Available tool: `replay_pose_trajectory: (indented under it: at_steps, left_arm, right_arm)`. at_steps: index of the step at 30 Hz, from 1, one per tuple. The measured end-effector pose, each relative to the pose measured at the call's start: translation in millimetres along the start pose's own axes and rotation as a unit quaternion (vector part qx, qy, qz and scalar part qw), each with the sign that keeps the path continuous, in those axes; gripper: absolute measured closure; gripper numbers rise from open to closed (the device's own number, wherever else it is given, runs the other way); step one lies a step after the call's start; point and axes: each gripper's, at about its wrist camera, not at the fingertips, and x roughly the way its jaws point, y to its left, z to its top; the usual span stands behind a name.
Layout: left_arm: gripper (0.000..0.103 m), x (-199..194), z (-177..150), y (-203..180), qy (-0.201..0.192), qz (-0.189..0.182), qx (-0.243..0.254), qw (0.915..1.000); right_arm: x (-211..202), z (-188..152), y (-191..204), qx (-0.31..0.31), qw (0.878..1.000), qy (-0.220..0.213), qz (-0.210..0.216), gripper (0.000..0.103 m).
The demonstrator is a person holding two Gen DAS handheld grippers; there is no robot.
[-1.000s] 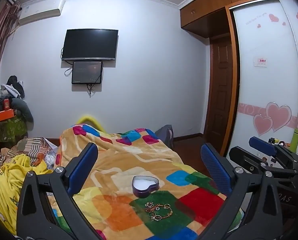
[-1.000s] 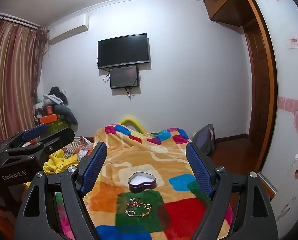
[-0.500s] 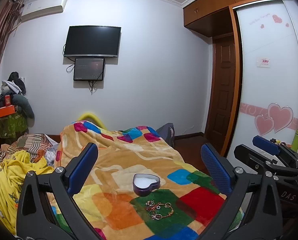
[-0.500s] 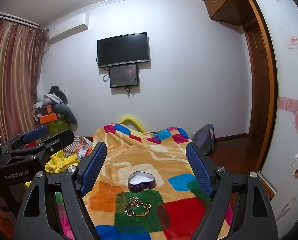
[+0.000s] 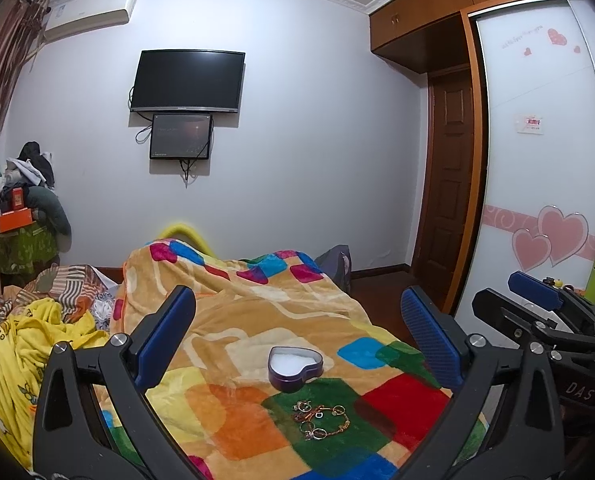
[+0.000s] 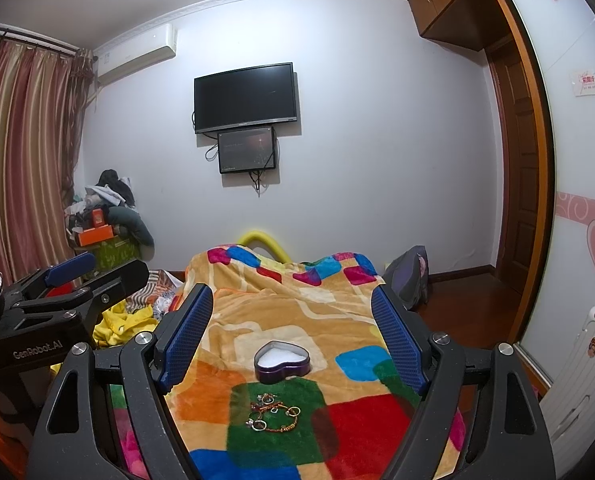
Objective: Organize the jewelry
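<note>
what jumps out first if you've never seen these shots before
The loud patchwork blanket fills the bed, with a heart-shaped purple tin open at its middle and a small tangle of jewelry on the green patch just in front of it. Both grippers' blue-padded fingers stand wide apart, framing the tin. On the far wall hangs a dark TV above a smaller screen.

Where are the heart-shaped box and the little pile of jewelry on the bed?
heart-shaped box [image 6: 282, 361]: right wrist view, on its white lining.
pile of jewelry [image 6: 273, 414]: right wrist view, middle of the tangle, on the blanket's green patch.
</note>
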Motion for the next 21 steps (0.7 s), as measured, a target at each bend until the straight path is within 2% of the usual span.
replay_pose_trajectory:
  at_steps: [21]
  left_arm:
    - [0.0, 8, 1, 3, 0.009, -0.001, -0.005, 1.0]
  right_arm:
    - [9, -10, -3, 0.002, 1.0, 0.008, -0.001, 0.024]
